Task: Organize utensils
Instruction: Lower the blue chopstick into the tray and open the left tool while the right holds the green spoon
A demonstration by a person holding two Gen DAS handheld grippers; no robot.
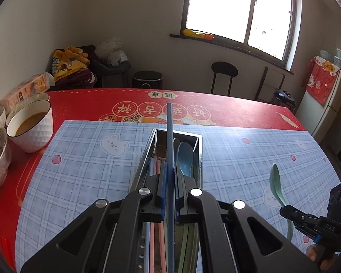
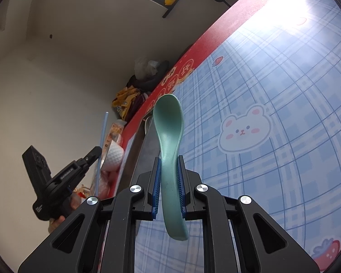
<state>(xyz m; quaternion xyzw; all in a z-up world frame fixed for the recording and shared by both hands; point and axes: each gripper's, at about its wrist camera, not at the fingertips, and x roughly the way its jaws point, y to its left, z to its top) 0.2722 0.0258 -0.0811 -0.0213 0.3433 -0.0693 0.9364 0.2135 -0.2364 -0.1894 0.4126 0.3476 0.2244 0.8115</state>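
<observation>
A: How far along is the sorting looking?

B: Partway, I'd judge. The metal utensil tray (image 1: 199,150) is already carrying a light blue spoon (image 1: 185,159) and some pink and pale sticks, though what exactly those are is hard to tell. Two pieces are waiting in the air.

A: Which two?

B: The blue chopstick (image 1: 169,141) is sitting pinched between the jaws of the left gripper (image 1: 169,195), running forward directly over the tray's length. The green spoon (image 2: 170,136) is being squeezed at its handle by the jaws of the right gripper (image 2: 169,186), bowl pointing away, off to the tray's right above the blue checked mat (image 1: 91,159).

A: Anything else nearby?

B: A white bowl (image 1: 31,129) of brownish liquid is standing at the desk's (image 1: 238,109) left edge, well apart from the tray.
</observation>
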